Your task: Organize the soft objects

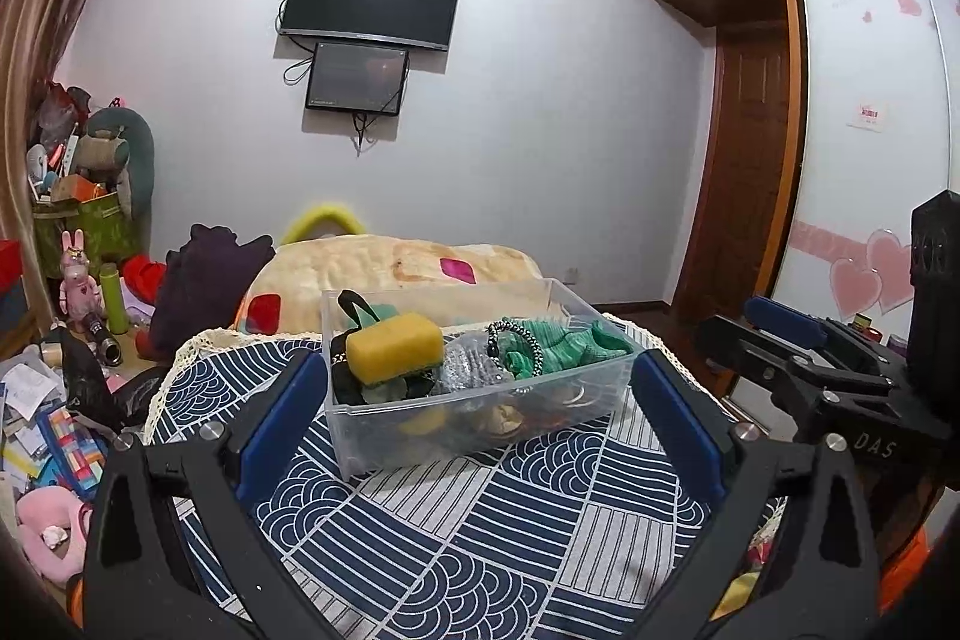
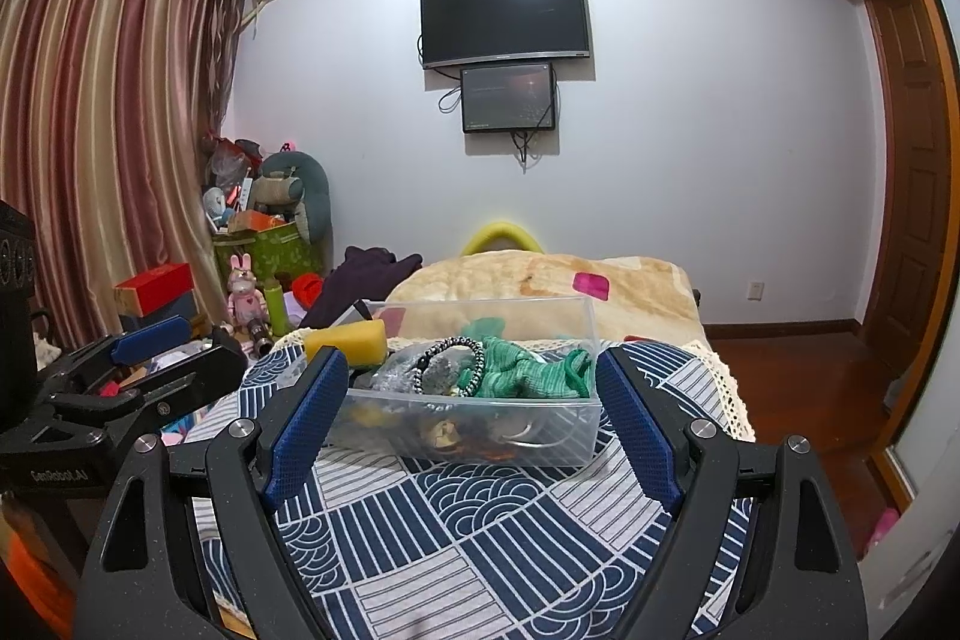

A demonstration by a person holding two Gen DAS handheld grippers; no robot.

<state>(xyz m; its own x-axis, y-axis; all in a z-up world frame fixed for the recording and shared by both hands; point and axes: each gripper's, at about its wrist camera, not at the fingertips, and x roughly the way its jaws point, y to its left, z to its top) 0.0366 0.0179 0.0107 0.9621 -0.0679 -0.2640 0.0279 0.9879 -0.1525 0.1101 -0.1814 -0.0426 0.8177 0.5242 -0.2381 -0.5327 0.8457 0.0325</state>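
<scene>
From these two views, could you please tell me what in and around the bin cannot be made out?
- Items at the bottom of the bin: both views, blurred by its frosted wall and covered by the sponge and green cloth.
- Dark item under the sponge: left view, mostly hidden.
- Sponge: right view, partly behind the right gripper finger.

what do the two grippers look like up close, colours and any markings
Both are matte black frames with silver round bolts and textured blue finger pads. The left gripper and right gripper match. White lettering marks their bodies, too distorted to read. No sleeves or cables show.
</scene>
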